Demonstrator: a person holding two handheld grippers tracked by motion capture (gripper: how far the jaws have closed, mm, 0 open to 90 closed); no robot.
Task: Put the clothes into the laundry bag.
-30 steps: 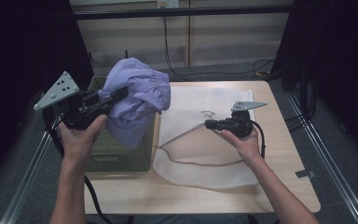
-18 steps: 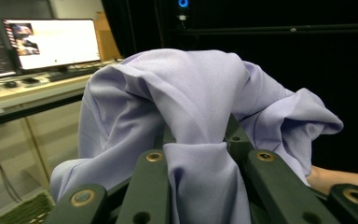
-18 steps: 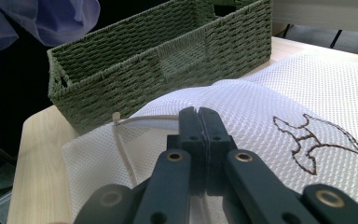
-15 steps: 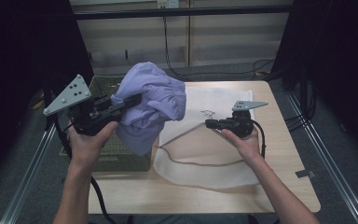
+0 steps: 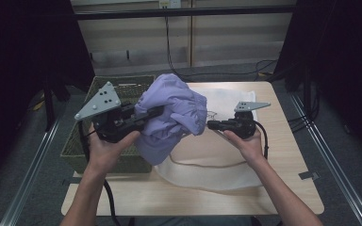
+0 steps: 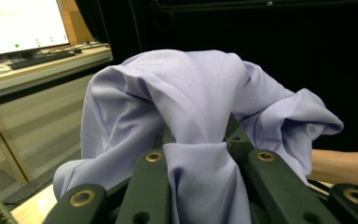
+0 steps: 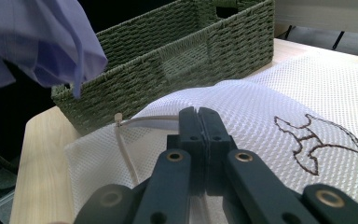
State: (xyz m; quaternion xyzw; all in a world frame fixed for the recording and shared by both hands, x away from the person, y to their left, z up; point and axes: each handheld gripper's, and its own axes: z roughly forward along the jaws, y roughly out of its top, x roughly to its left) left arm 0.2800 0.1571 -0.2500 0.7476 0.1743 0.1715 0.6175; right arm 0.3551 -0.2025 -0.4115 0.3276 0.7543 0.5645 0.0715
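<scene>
A crumpled lavender garment hangs in the air over the right rim of the woven basket, reaching above the white mesh bag. My left gripper is shut on a bunched fold of it, and the cloth billows over the jaws of that gripper. My right gripper is at the bag's upper left edge, just right of the garment. Its jaws are pressed together on the mesh, raising it into a hump beside a cord at the bag's edge.
The olive woven basket stands at the table's left side. The mesh bag, with a brown outline drawing on it, covers the middle of the wooden table. Metal rails run along both table sides, with a dark floor beyond.
My left gripper has carried the lavender garment rightward from above the basket toward the mesh bag. The right gripper has stayed in place on the bag.
</scene>
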